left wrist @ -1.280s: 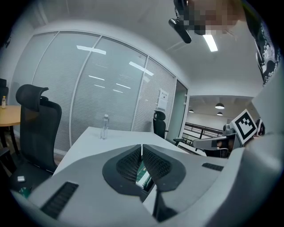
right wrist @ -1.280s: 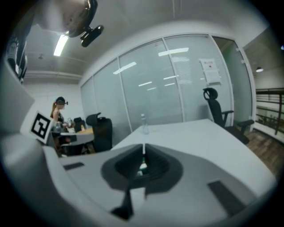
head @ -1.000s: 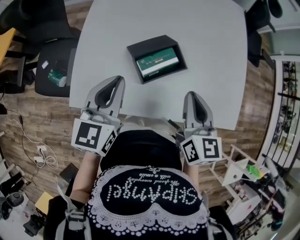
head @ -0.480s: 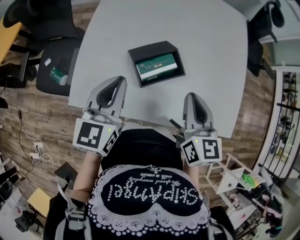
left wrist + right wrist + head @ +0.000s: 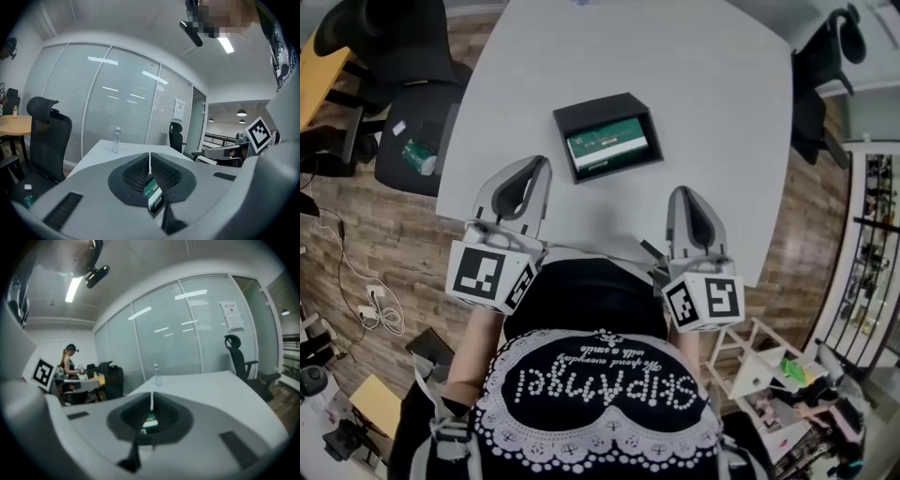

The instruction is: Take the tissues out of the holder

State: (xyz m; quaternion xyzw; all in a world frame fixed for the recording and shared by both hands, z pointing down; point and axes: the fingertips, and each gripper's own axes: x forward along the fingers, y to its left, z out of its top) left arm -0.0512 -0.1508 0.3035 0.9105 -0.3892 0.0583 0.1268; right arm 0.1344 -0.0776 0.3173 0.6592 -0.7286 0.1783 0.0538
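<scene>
Left claw (image 5: 540, 164) and right claw (image 5: 685, 192) both shut and empty, tissues (image 5: 607, 148) lie crosswise in holder (image 5: 581, 108) ahead, nearer the left

The print on the green tissue pack (image 5: 607, 147) in the black rectangular holder (image 5: 591, 111) is too small to read, perhaps a brand line. The pale grey counter's (image 5: 712, 112) far edge runs off the picture's top.

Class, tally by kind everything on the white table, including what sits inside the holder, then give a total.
Black rectangular holder: 1
Green tissue pack: 1
Clear plastic water bottle: 1
Total: 3
</scene>
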